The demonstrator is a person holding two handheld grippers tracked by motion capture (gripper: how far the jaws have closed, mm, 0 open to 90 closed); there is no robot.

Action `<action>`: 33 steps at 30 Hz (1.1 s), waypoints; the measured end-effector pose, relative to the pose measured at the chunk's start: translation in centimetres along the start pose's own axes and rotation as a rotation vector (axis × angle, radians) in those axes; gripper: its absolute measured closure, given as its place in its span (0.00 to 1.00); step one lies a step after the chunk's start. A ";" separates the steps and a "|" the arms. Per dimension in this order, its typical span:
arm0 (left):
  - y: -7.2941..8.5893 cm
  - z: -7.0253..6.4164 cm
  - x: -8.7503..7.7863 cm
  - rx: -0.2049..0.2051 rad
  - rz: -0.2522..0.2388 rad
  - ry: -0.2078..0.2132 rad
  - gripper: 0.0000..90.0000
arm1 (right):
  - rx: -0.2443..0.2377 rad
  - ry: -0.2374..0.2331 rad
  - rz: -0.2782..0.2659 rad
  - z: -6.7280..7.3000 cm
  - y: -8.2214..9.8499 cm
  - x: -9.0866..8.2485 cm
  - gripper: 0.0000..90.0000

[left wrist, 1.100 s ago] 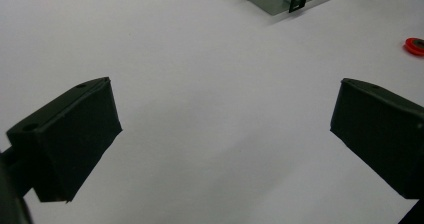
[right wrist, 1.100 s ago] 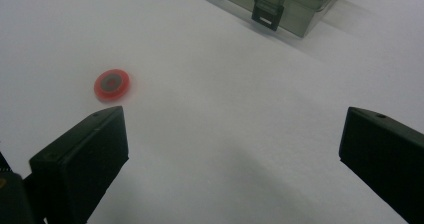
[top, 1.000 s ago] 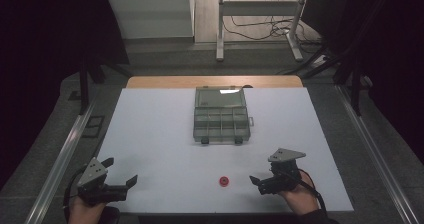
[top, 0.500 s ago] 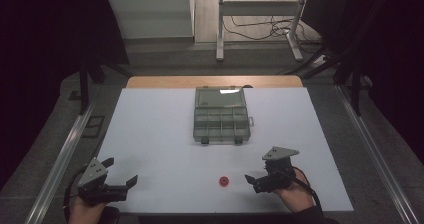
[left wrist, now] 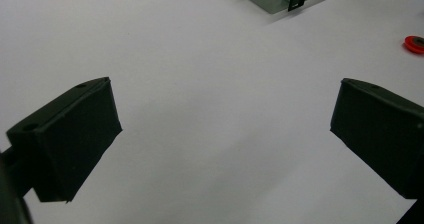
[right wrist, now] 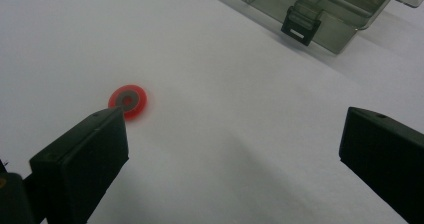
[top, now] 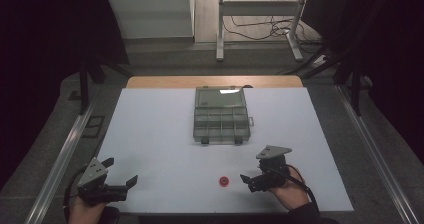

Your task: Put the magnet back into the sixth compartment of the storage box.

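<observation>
While nothing is gripped yet, the layout reads as a pick-and-sort setup:

right gripper point(top: 248, 180): jaws spread wide, empty, low over the table at near right, pointed left at the red ring, likely lining up to take it.
red ring point(top: 224, 181): flat on the table, near edge, just left of the right gripper; in the right gripper view point(right wrist: 128, 100) it sits just past the tip of one jaw, not yet between the two.
left gripper point(top: 121, 176): jaws spread, empty, near left, well apart from the ring; probably waiting.
organizer box point(top: 220, 115): lid open and tilted back at table centre, far from both hands, so the compartments are free to receive the ring; compartments look empty, though the view is dim.
table point(top: 160, 134): white, plain.
counts: grippers 2; red ring 1; box 1; front latches 2.
</observation>
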State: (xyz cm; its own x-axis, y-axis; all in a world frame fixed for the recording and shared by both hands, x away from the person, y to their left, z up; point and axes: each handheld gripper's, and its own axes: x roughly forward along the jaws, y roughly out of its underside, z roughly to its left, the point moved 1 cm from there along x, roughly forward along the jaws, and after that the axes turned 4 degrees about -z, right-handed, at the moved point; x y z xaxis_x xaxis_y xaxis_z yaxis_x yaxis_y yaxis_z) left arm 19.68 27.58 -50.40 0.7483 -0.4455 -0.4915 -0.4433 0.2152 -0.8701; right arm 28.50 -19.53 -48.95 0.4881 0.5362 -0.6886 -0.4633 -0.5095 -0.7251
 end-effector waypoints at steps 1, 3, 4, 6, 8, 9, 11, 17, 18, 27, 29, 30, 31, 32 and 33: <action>0.0 0.0 0.0 0.000 0.000 0.000 0.00 | 0.000 0.000 0.002 0.0 0.0 0.1 0.00; 0.0 0.0 0.0 0.000 -0.001 0.000 0.00 | -0.005 -0.001 0.009 0.1 -0.1 0.2 0.00; 0.0 0.0 0.0 0.000 0.000 0.000 0.00 | -0.006 -0.002 0.014 0.2 -0.1 0.3 0.00; 0.0 0.0 0.0 0.000 0.000 0.001 0.00 | -0.008 -0.003 0.021 0.3 -0.2 0.4 0.00; 0.0 0.0 0.0 0.000 -0.001 0.001 0.00 | -0.011 -0.008 0.026 0.3 -0.3 0.5 0.00; 0.0 0.0 0.0 0.000 0.000 0.001 0.00 | -0.011 -0.009 0.028 0.4 -0.3 0.5 0.00; 0.0 0.0 0.0 0.000 0.000 0.001 0.00 | -0.015 -0.010 0.032 0.4 -0.4 0.6 0.00; 0.0 0.0 0.0 0.000 0.000 0.002 0.00 | -0.022 -0.019 0.039 0.7 -0.7 1.0 0.00; 0.0 0.0 0.0 0.000 0.000 0.003 0.00 | -0.017 -0.024 0.040 0.8 -0.8 1.0 0.00; 0.0 0.0 0.0 0.000 -0.001 0.004 0.00 | -0.034 -0.029 0.058 1.2 -1.2 1.5 0.00; 0.0 0.0 0.0 0.000 -0.001 0.004 0.00 | -0.035 -0.032 0.062 1.3 -1.3 1.6 0.00; 0.0 0.0 0.0 -0.001 -0.001 0.004 0.00 | -0.043 -0.031 0.067 1.4 -1.5 1.7 0.00; 0.0 0.0 0.0 0.000 -0.001 0.005 0.00 | -0.043 -0.031 0.067 1.4 -1.5 1.7 0.00; 0.0 0.0 0.0 -0.001 -0.002 0.005 0.00 | -0.042 -0.032 0.067 1.4 -1.5 1.8 0.00; 0.0 0.0 0.0 -0.001 -0.002 0.005 0.00 | -0.038 -0.032 0.069 1.5 -1.6 1.8 0.00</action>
State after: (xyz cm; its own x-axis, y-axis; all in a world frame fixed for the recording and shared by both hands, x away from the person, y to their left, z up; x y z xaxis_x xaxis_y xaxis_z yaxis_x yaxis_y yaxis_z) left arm 19.68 27.62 -50.41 0.7467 -0.4502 -0.4897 -0.4423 0.2138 -0.8710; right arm 29.04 -16.71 -49.04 0.4316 0.5198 -0.7372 -0.4663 -0.5711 -0.6756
